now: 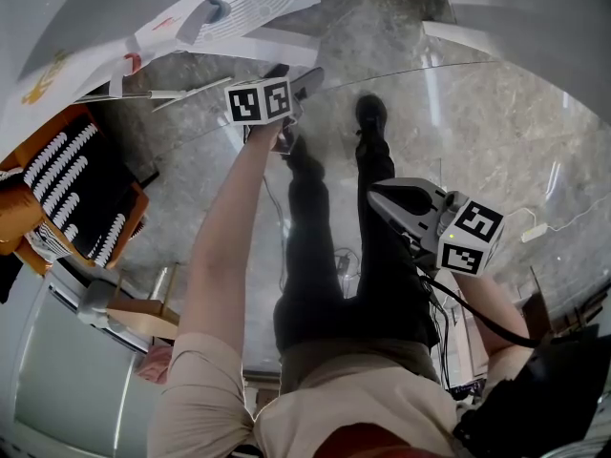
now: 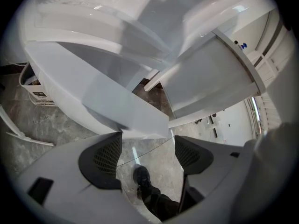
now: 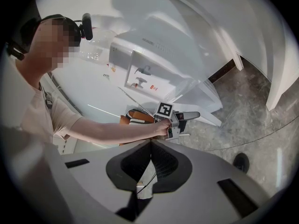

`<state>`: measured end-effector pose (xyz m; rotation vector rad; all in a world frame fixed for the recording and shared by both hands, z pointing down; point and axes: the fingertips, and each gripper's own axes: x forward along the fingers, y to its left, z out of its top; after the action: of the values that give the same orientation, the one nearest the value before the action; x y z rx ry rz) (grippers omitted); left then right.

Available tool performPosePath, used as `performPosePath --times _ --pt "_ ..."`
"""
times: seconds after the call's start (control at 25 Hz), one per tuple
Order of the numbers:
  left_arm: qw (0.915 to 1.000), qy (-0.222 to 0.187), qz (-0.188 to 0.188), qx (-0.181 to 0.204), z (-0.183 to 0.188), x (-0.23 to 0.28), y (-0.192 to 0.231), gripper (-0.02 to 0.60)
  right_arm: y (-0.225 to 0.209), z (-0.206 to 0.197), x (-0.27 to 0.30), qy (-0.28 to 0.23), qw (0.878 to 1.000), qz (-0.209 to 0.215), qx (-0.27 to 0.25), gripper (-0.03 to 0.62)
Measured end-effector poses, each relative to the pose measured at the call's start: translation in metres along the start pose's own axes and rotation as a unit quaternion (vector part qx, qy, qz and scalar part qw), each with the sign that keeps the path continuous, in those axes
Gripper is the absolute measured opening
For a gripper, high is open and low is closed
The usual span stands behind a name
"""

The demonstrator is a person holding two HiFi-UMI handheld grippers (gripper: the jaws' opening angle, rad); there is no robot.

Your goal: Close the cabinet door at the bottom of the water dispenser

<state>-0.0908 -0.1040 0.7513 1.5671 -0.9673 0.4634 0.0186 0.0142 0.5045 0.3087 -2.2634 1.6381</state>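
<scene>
The person stands over a grey marble floor [image 1: 477, 113] with the white water dispenser [image 1: 115, 27] at about 11 o'clock in the head view. Its taps face out in the right gripper view [image 3: 140, 78].

The left arm is stretched forward so that the left gripper [image 1: 307, 79] sits at 12 o'clock, low beside the foot of the machine. In its own view the left gripper [image 2: 148, 148] is released. The two dark pads [image 2: 106, 157] stand well apart, with only floor and the person's black shoe [image 2: 140, 175] showing between them.

A flat white panel that I take to be the cabinet door [image 2: 107, 94] slants across that view from 10 o'clock. Its lower corner ends right at the jaw tips, though I cannot tell whether it touches them. It appears to hang ajar, not flush with the body. The reach makes sense: open jaws give a broad face for nudging a panel, and nothing needs to be grasped for a push.

The right gripper [image 1: 380, 198] is held back near the hip at 4 o'clock, well apart from the dispenser. Its pads [image 3: 161, 160] are pressed together on nothing, so it is parked out of the way.

The likely next step is a steady push on the door's free edge until it seats. Pushing near the hinge side would probably waste effort.
</scene>
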Motion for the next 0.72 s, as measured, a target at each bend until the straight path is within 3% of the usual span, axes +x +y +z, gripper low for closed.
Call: performPosePath --times 0.72 --pt "0.9998 -0.018 -0.005 0.010 0.020 0.007 -0.006 0.322 -0.004 0.003 0.001 0.005 1.000 -0.001 0.003 0.012"
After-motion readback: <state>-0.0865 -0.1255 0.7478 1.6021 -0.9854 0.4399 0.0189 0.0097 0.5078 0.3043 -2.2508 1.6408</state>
